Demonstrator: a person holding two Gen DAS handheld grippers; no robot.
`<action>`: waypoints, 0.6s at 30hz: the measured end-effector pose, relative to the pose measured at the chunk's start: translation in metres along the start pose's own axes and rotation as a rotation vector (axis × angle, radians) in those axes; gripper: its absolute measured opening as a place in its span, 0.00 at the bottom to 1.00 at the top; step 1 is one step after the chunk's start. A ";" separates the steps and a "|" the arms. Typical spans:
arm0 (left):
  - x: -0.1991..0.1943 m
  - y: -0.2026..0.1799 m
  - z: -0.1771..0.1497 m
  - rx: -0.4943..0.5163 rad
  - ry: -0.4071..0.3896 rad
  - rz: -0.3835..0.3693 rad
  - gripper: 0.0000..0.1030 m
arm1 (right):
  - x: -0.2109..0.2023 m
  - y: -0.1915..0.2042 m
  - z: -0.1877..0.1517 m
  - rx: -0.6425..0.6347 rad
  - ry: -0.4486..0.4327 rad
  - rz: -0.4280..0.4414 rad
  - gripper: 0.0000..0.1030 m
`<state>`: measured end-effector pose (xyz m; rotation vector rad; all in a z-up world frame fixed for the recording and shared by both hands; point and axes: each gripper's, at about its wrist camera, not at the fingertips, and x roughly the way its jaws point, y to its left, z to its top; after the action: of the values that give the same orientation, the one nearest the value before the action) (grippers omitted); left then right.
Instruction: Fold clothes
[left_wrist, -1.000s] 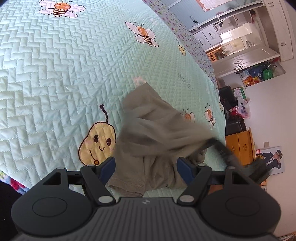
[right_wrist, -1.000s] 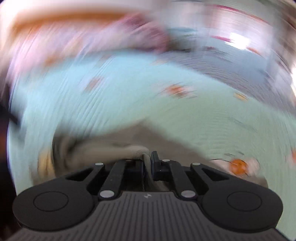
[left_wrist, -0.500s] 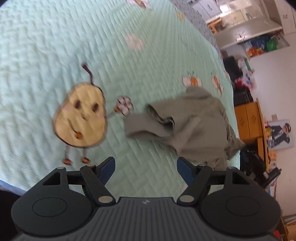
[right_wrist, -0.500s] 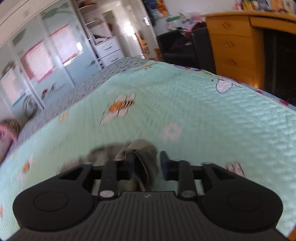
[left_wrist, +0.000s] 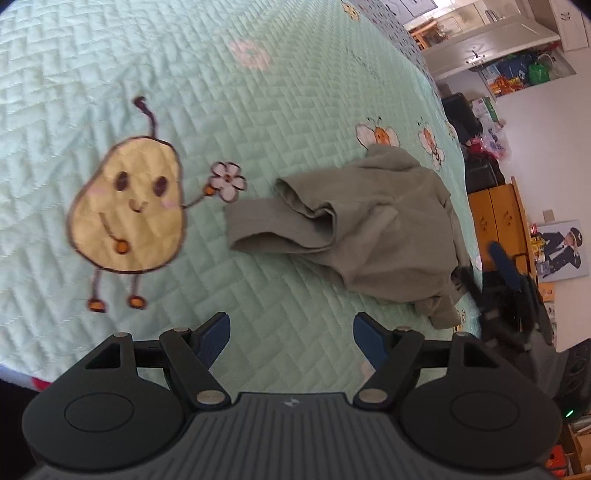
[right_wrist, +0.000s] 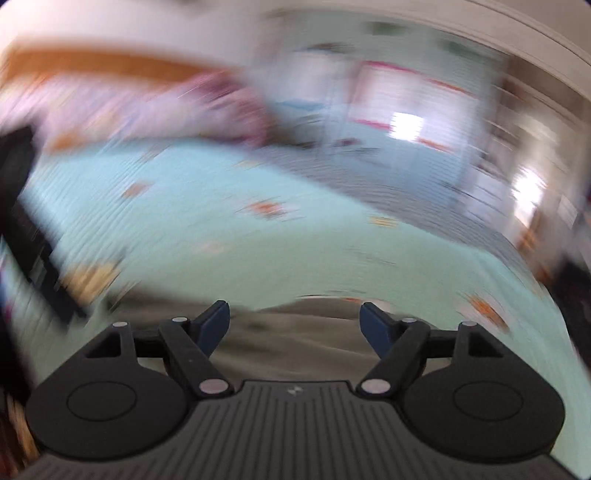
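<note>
An olive-green garment (left_wrist: 373, 229) lies crumpled on the mint quilted bedspread (left_wrist: 184, 74), right of the pear cartoon (left_wrist: 129, 214). My left gripper (left_wrist: 291, 339) hovers open over bare quilt, short of the garment, with nothing between its fingers. The right gripper (left_wrist: 506, 295) shows blurred at the garment's right edge in the left wrist view. In the right wrist view, heavily blurred, my right gripper (right_wrist: 295, 325) has its jaws opening wide, and the garment (right_wrist: 295, 343) lies below and between them without the pads pressing on it.
The bed edge runs along the right, with orange wooden drawers (left_wrist: 498, 221), a black bag (left_wrist: 461, 114) and a framed picture (left_wrist: 561, 251) beyond it. A dark object (right_wrist: 26, 229) stands at the left in the right wrist view.
The garment has been let go and now lies on the quilt. The right jaws went from shut on cloth to wide apart. The left gripper shifted so the pear cartoon is fully in view.
</note>
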<state>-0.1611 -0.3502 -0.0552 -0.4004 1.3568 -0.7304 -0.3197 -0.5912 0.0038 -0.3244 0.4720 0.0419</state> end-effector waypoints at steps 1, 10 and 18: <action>-0.005 0.004 0.000 -0.013 -0.012 -0.002 0.74 | 0.008 0.015 0.003 -0.068 0.017 0.042 0.76; -0.038 0.029 0.008 -0.108 -0.083 0.000 0.74 | 0.076 0.090 0.022 -0.396 0.180 0.219 0.43; -0.035 0.022 0.010 -0.073 -0.062 0.002 0.75 | 0.027 -0.078 0.057 0.396 -0.084 -0.140 0.10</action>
<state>-0.1478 -0.3121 -0.0416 -0.4755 1.3280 -0.6633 -0.2613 -0.6483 0.0628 0.0342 0.3633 -0.1718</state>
